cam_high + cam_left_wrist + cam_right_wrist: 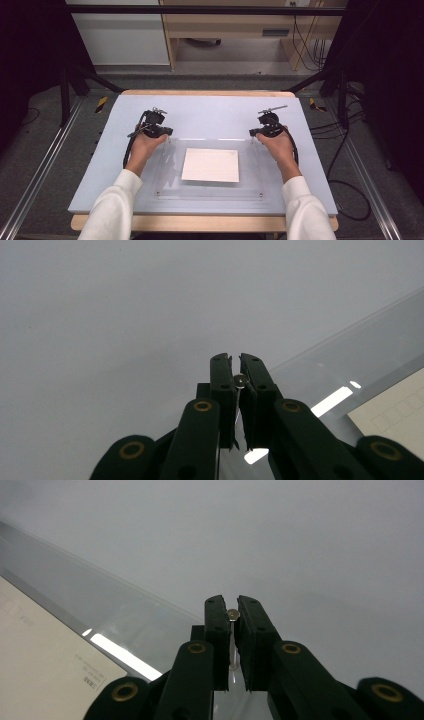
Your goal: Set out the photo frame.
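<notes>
A clear acrylic plate (pixel 210 194) lies on the grey-blue mat (pixel 215 112), with a white sheet of paper (pixel 210 164) at its middle. My left gripper (pixel 163 132) is at the plate's far left corner. In the left gripper view its jaws (pixel 235 360) are shut on a small silver corner screw (pixel 241 381), beside the plate (pixel 360 350) and paper (pixel 395 407). My right gripper (pixel 256 132) is at the far right corner. There its jaws (pixel 230 602) are shut on a matching screw (pixel 233 614) atop a clear post, with the plate (pixel 110 610) and paper (pixel 45 660) to the left.
The mat covers a wooden table whose edge (pixel 200 222) shows at the front. Black frame posts (pixel 65 95) stand at both back corners. Cables (pixel 345 200) trail on the floor to the right. A wooden desk (pixel 230 30) stands behind.
</notes>
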